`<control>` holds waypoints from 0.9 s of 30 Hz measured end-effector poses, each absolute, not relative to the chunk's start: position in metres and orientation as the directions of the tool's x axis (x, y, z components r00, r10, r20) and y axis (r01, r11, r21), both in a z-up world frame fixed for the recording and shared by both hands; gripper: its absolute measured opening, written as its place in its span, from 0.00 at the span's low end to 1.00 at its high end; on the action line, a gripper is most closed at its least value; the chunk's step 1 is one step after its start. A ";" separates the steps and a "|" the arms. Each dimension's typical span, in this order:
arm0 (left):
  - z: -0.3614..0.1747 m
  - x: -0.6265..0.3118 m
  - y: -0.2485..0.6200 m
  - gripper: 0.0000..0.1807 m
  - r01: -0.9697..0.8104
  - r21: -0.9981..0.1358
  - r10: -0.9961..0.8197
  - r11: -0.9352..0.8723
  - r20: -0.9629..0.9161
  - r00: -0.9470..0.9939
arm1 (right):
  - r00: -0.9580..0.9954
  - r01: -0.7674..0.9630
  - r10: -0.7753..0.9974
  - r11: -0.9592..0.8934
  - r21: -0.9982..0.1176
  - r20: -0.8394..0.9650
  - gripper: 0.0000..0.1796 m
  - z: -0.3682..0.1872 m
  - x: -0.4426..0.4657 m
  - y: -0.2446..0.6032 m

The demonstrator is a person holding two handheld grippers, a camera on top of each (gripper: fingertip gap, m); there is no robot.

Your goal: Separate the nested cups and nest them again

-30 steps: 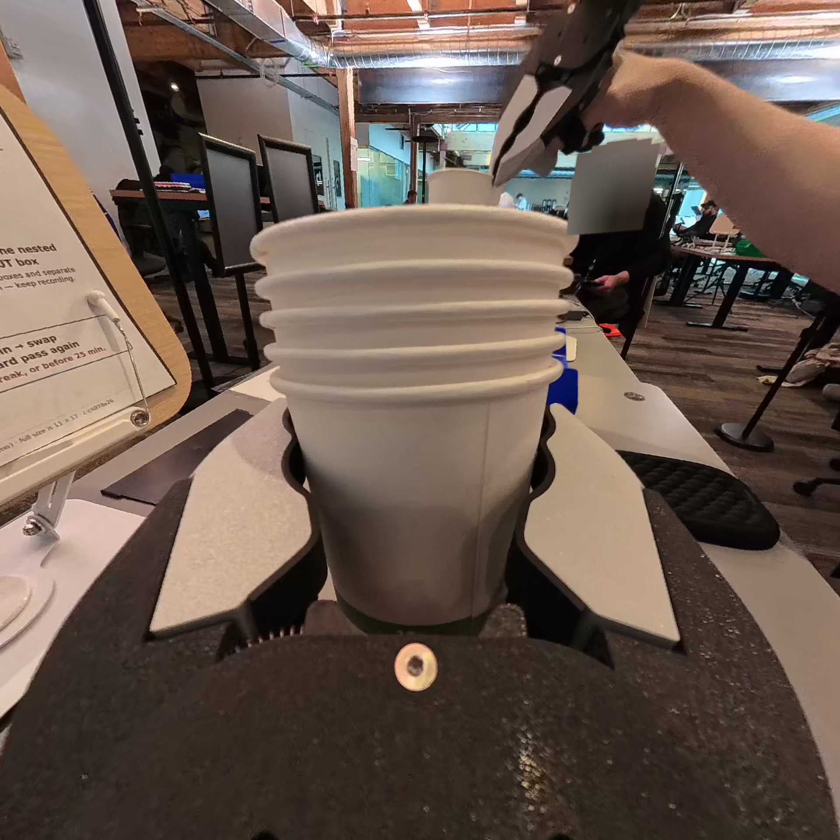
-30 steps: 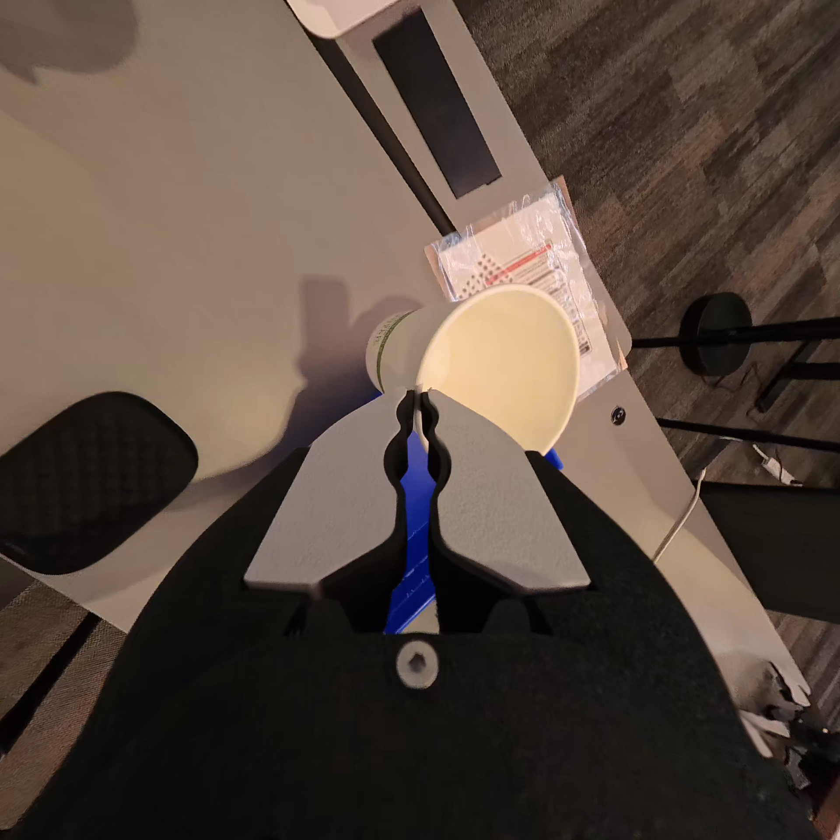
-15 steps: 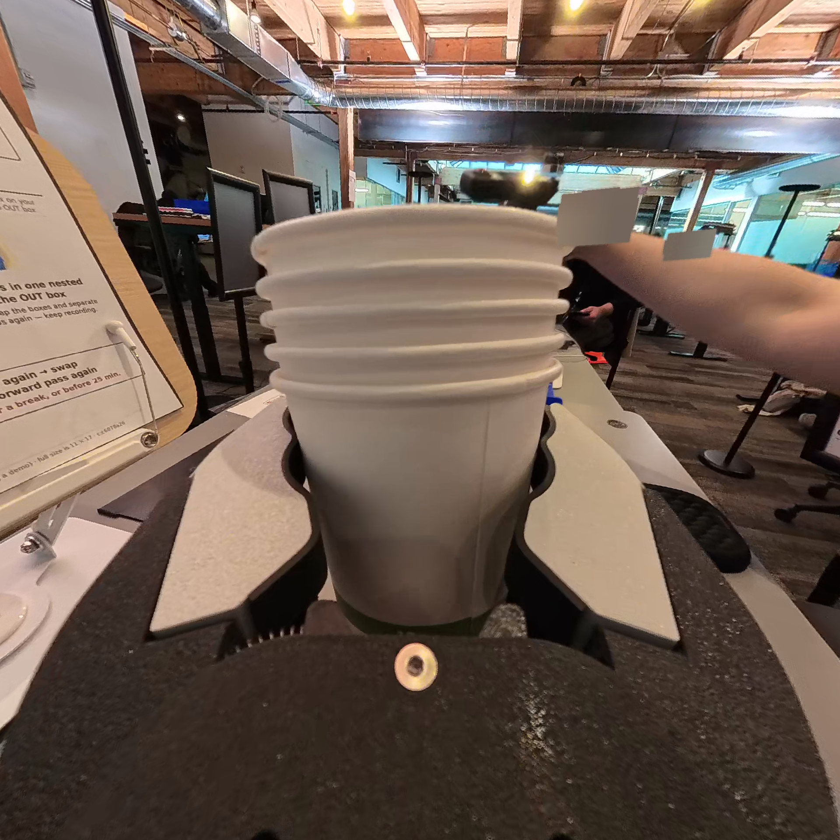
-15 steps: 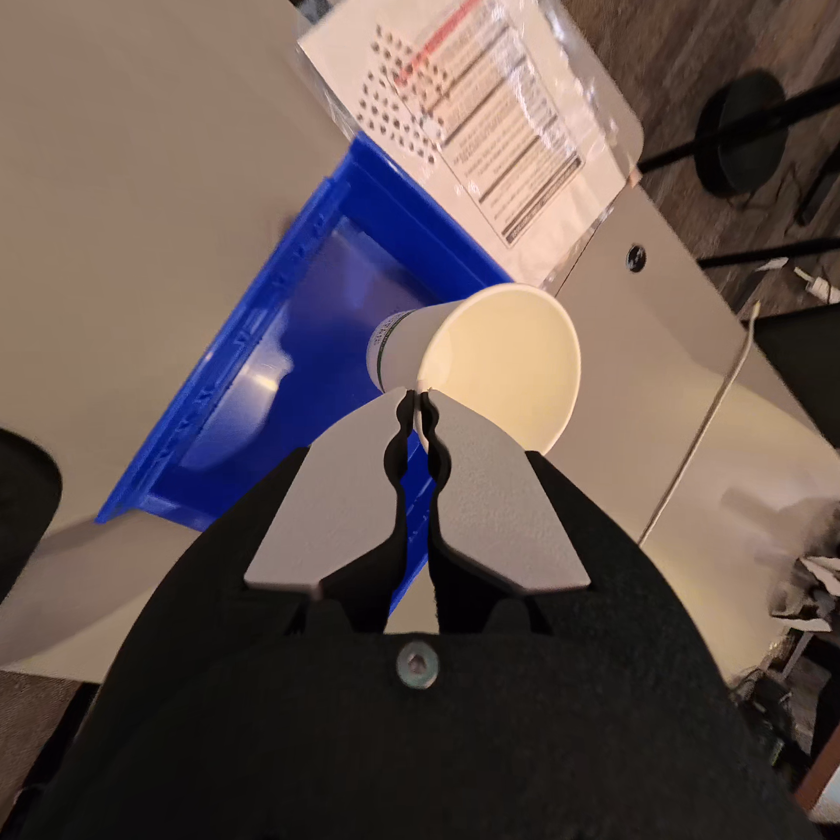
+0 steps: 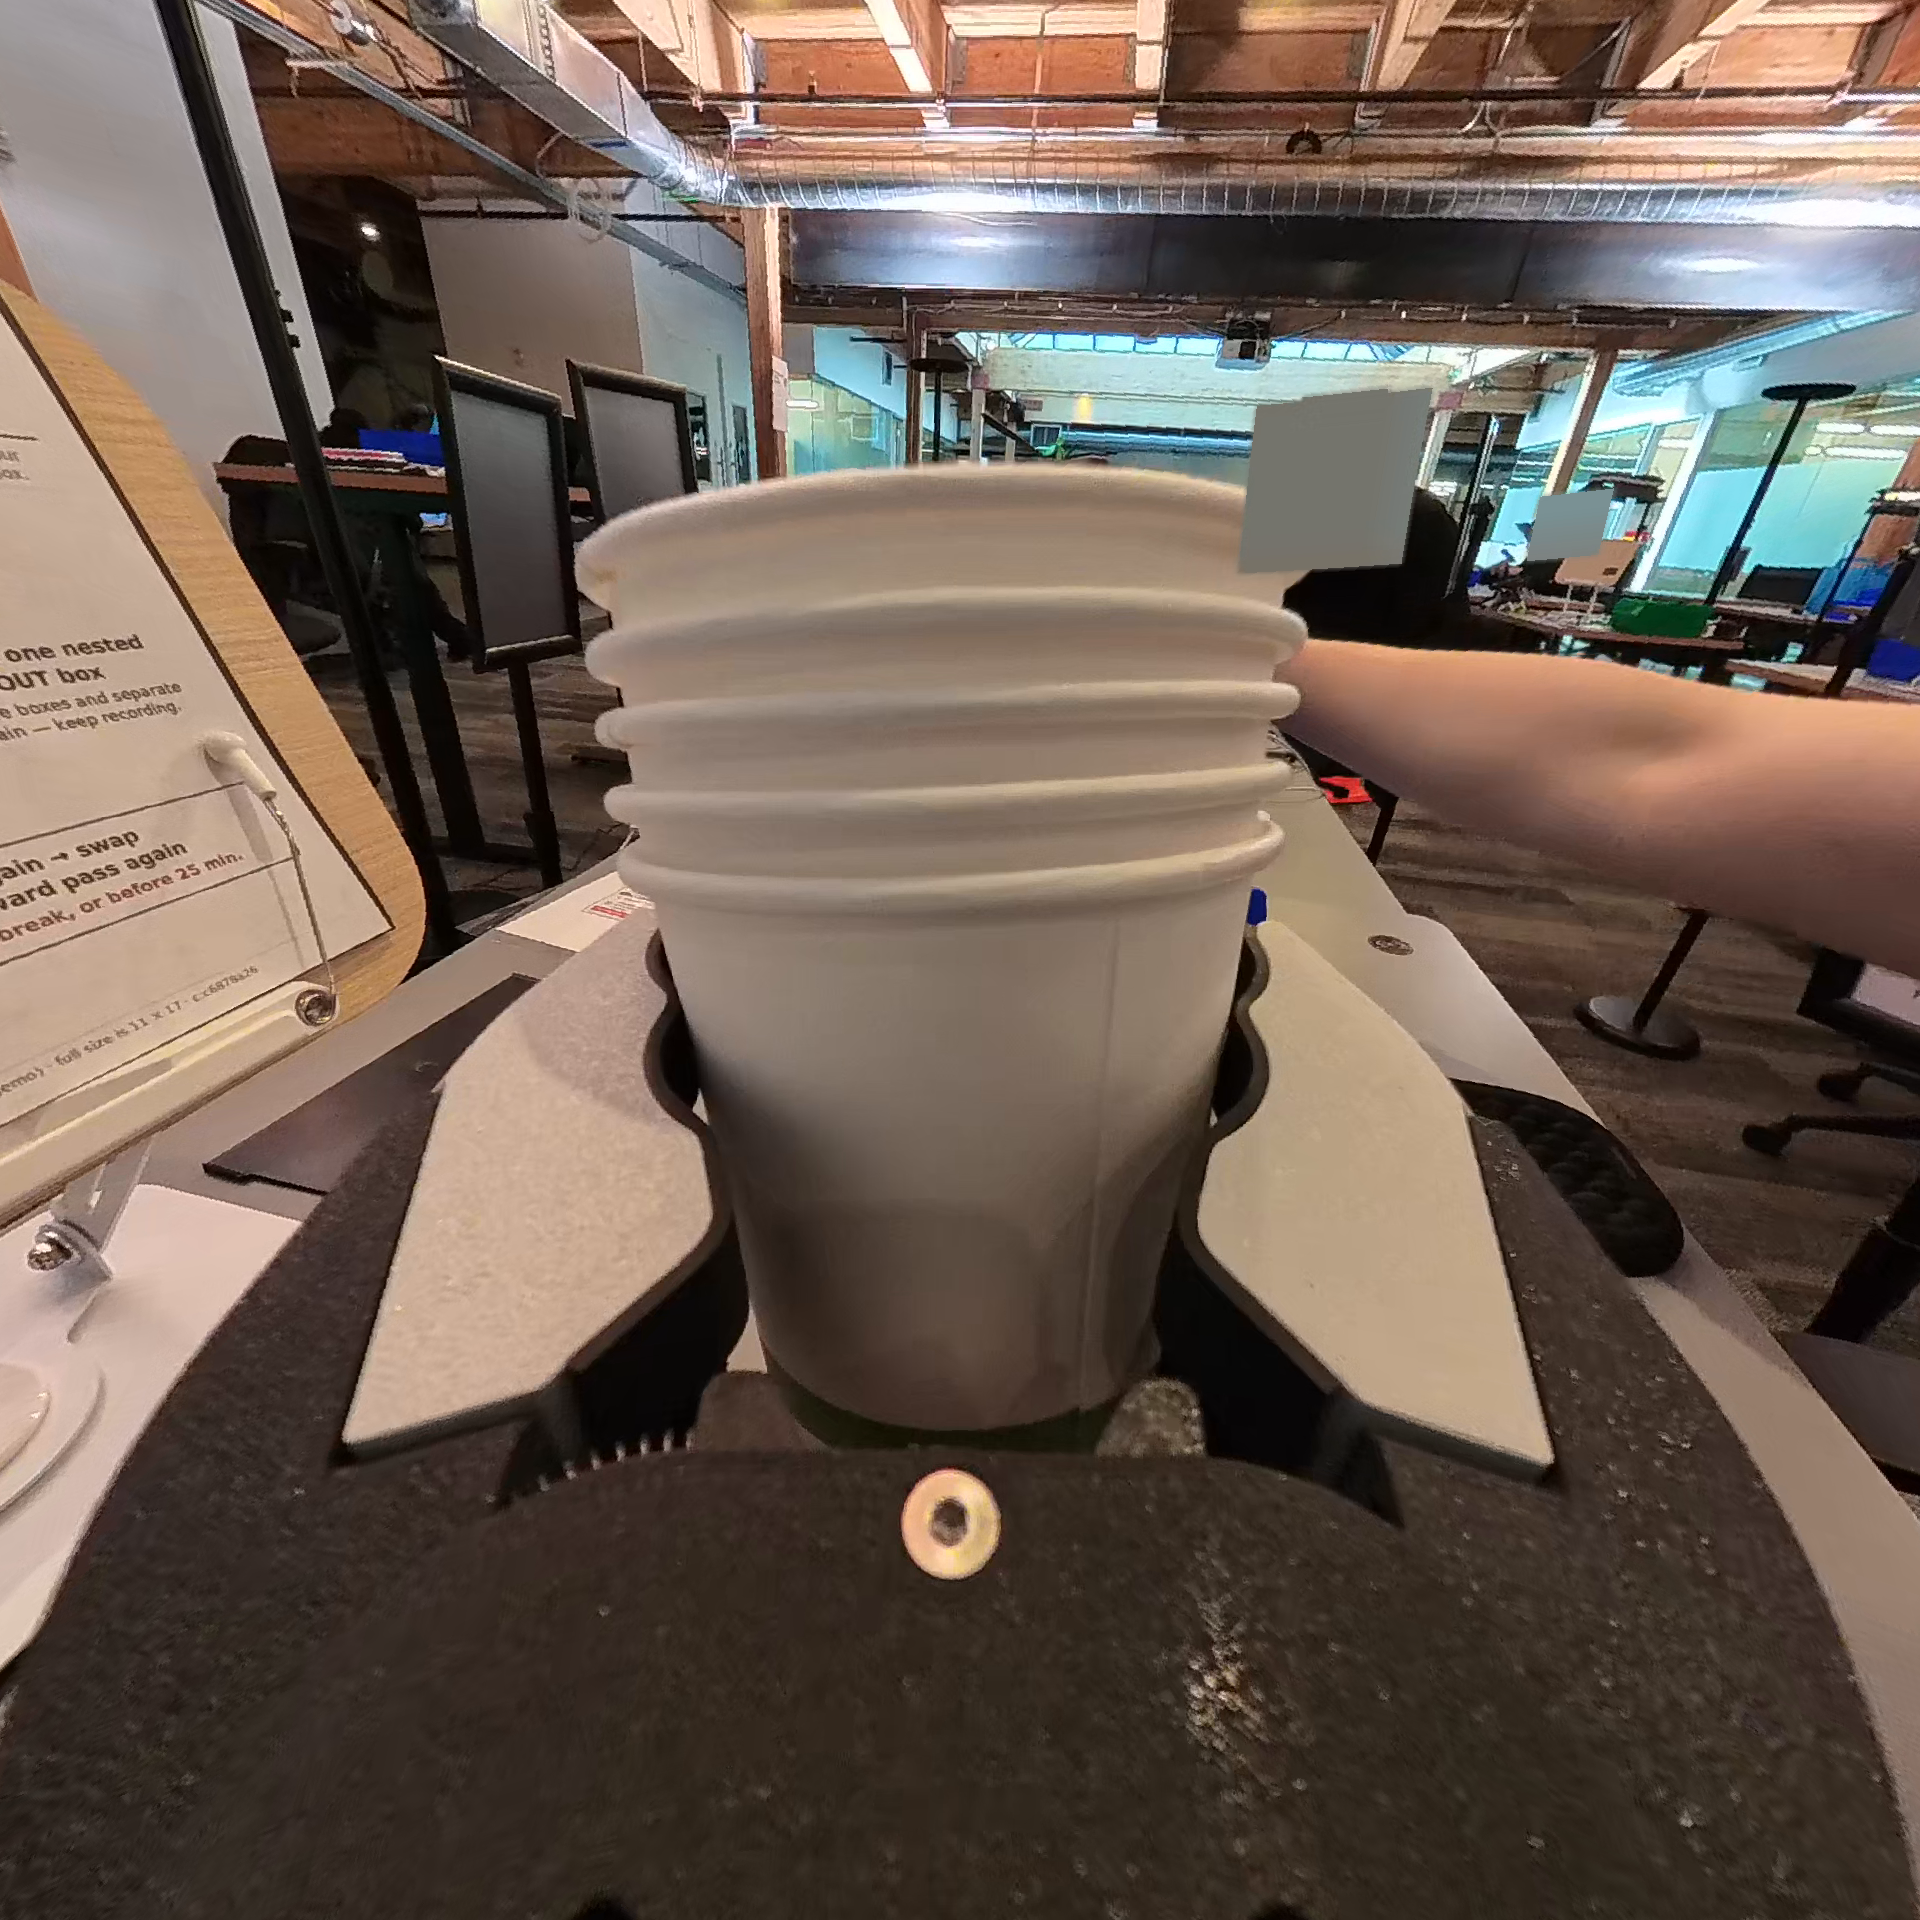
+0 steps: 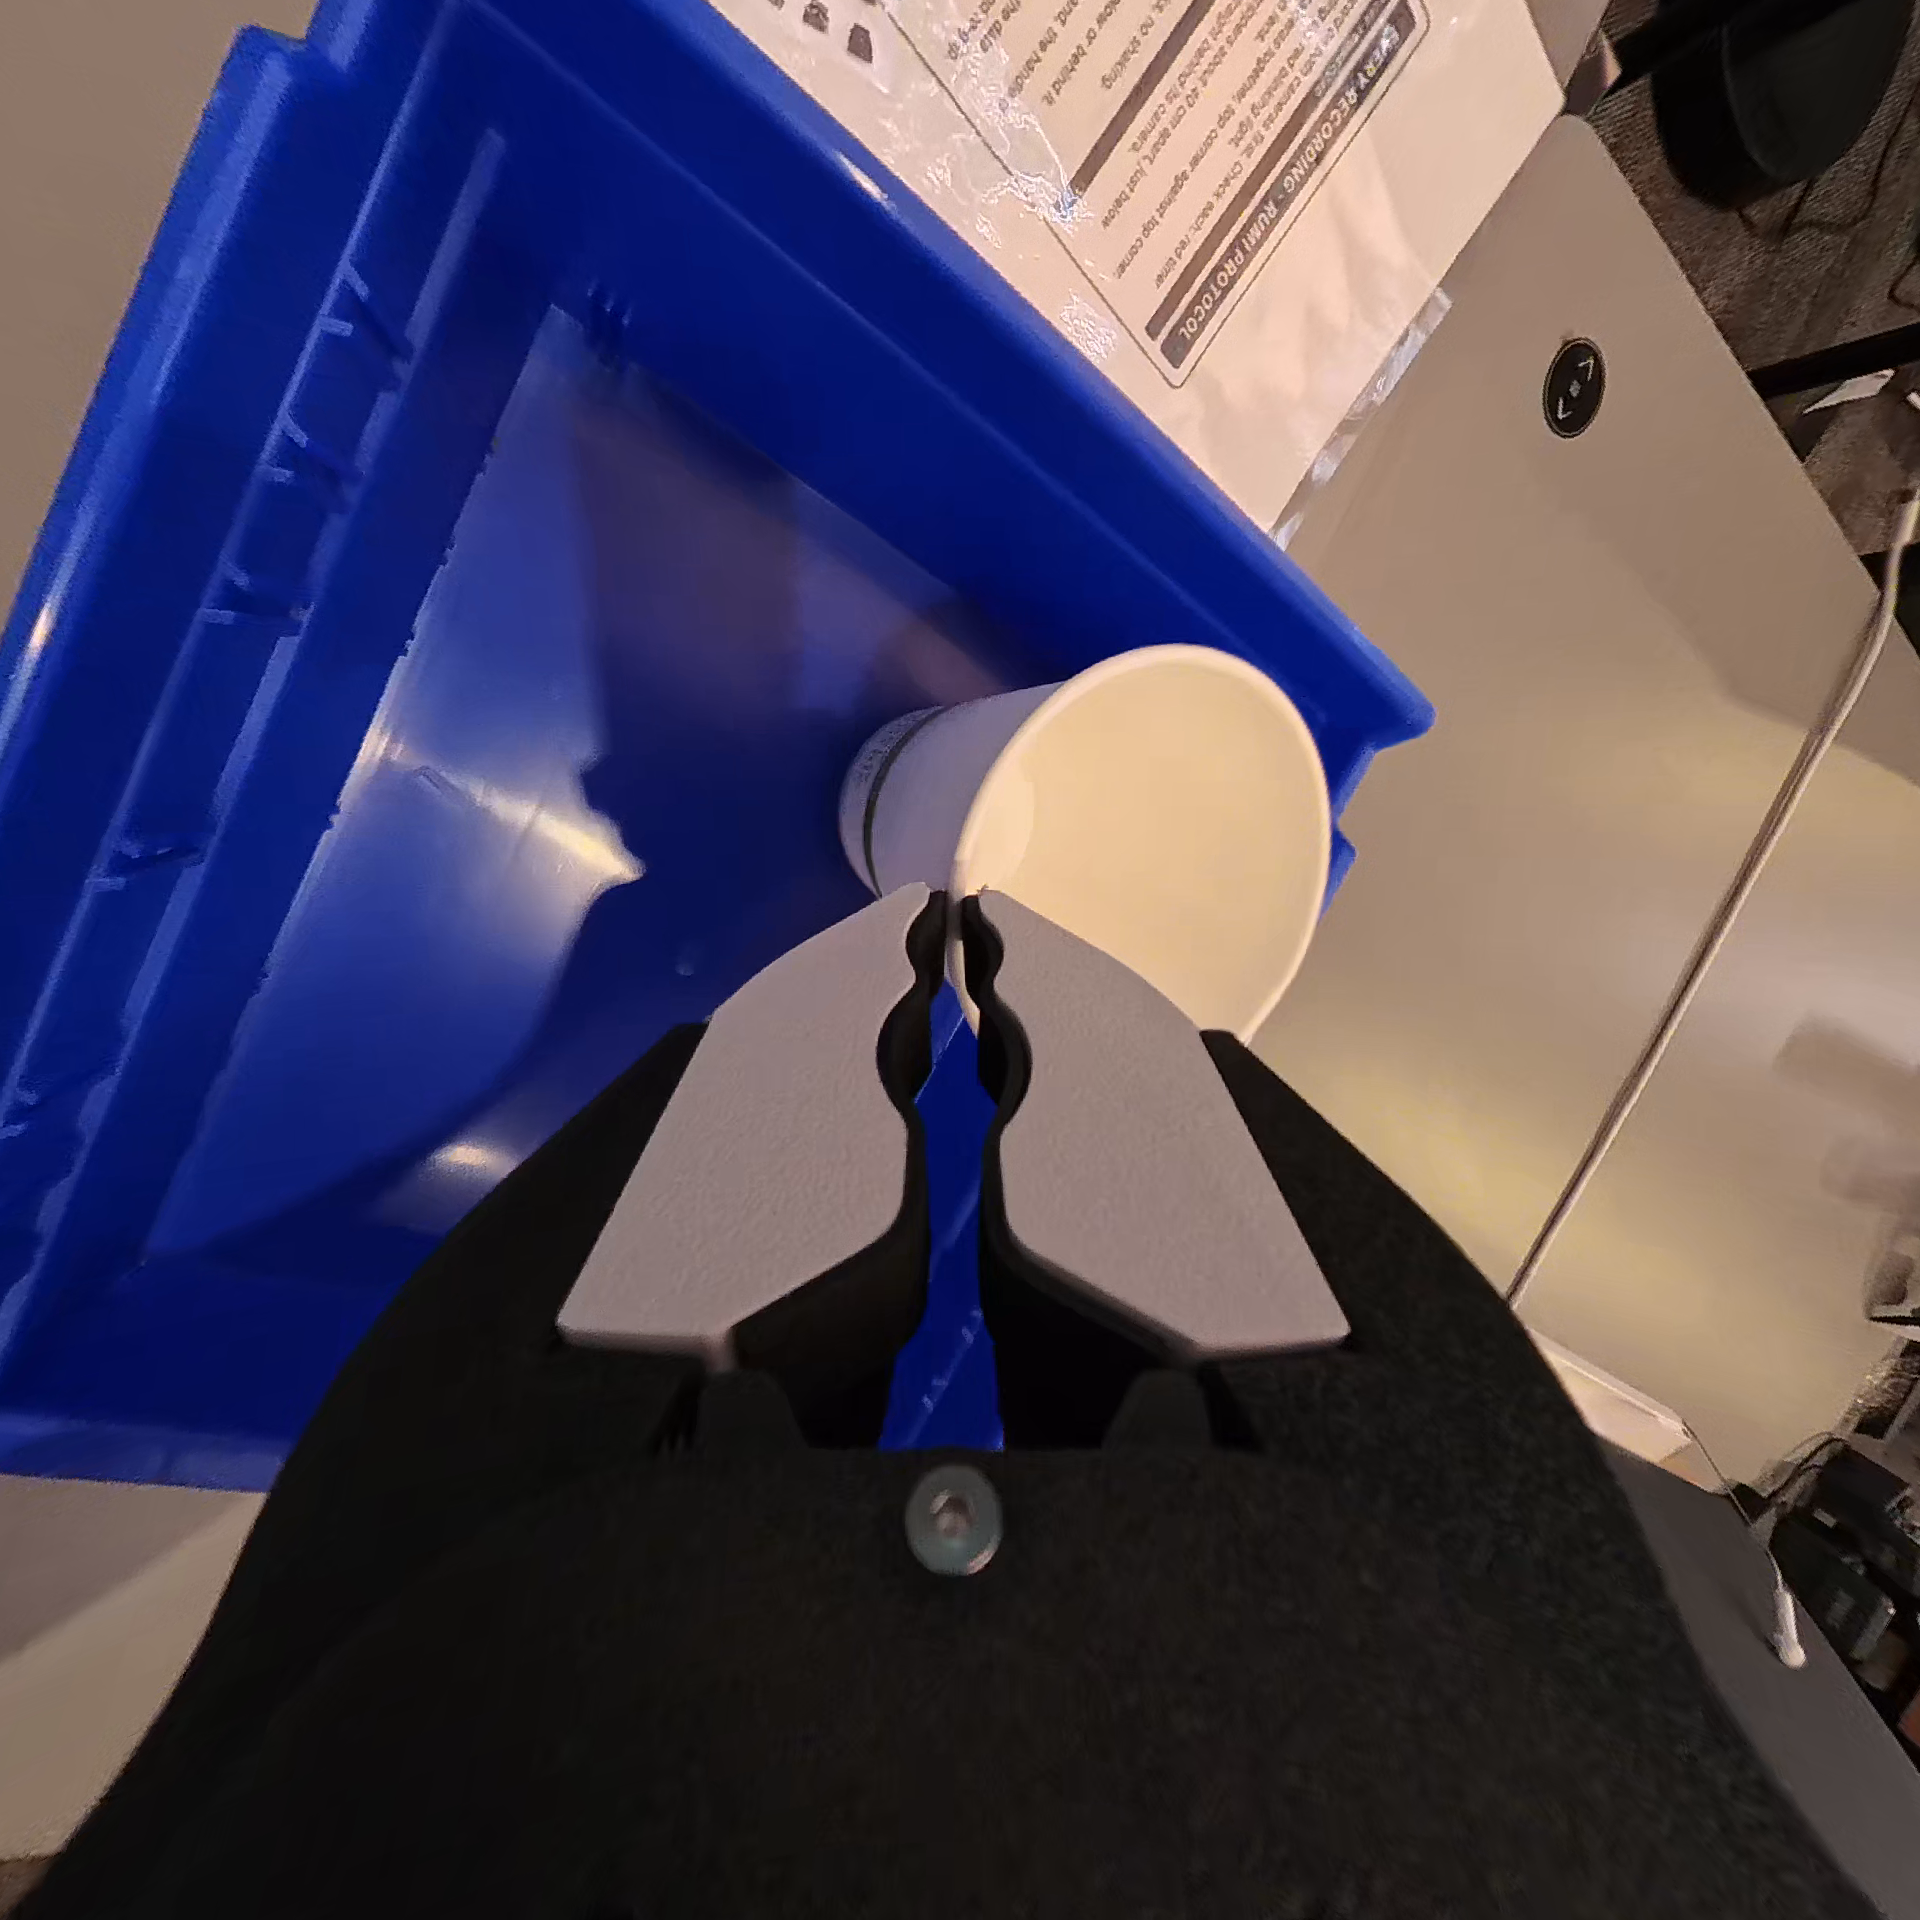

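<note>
Open office w/ exposed wood beams and ducting overhead; grey table [image 6: 1621, 665] as work surface. Landmark = blue bin [image 6: 665, 343] on the table.

L gripper [image 5: 951, 997]: jaws clenched on the bottom cup of a stack of white paper cups [image 5: 940, 790], five rims visible, stack upright, held above the table on the near side of the bin; only a sliver of the bin shows past the stack's right edge. Sign board [image 5: 156, 748] on a stand to the stack's left. Person's bare forearm [image 5: 1621, 790] reaches across behind the stack from the right.

R gripper [image 6: 951, 902]: jaws closed, pinching the rim of a single white cup [image 6: 1132, 831]. Cup tilted, mouth toward cam, base pointing into the bin, over the bin's corner. Laminated sheet [image 6: 1174, 177] lies just beside the bin's far wall.
</note>
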State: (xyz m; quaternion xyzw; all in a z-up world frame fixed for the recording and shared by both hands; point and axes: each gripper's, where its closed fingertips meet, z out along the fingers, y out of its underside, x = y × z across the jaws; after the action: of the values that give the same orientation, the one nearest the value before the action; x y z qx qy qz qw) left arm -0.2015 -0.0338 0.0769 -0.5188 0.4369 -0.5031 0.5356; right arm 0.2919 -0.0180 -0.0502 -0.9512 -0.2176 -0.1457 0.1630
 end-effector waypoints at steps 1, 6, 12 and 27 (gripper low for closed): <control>0.077 -0.201 -0.035 0.55 0.084 -0.996 -0.993 -0.042 0.051 0.110 | 0.860 0.465 0.369 -0.852 -0.241 0.352 0.01 -0.052 0.292 -0.017; 0.077 -0.200 -0.037 0.55 0.079 -0.996 -0.994 -0.035 0.043 0.104 | 0.821 0.501 0.382 -0.838 -0.216 0.424 0.02 -0.054 0.298 -0.011; 0.076 -0.199 -0.036 0.55 0.077 -0.996 -0.993 -0.042 0.050 0.104 | 0.779 0.560 0.380 -0.780 -0.280 0.499 0.18 -0.013 0.281 -0.006; 0.060 -0.181 -0.050 0.55 0.021 -0.999 -0.997 -0.050 0.051 0.055 | -0.082 0.794 0.898 0.321 -0.517 0.432 0.21 0.141 -0.176 -0.088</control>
State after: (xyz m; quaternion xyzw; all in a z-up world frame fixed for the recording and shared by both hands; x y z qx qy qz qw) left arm -0.1808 -0.0504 0.0600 -0.5213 0.4684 -0.5031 0.5057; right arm -0.1759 -0.0878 0.1411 -0.5780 -0.7318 0.0740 0.3535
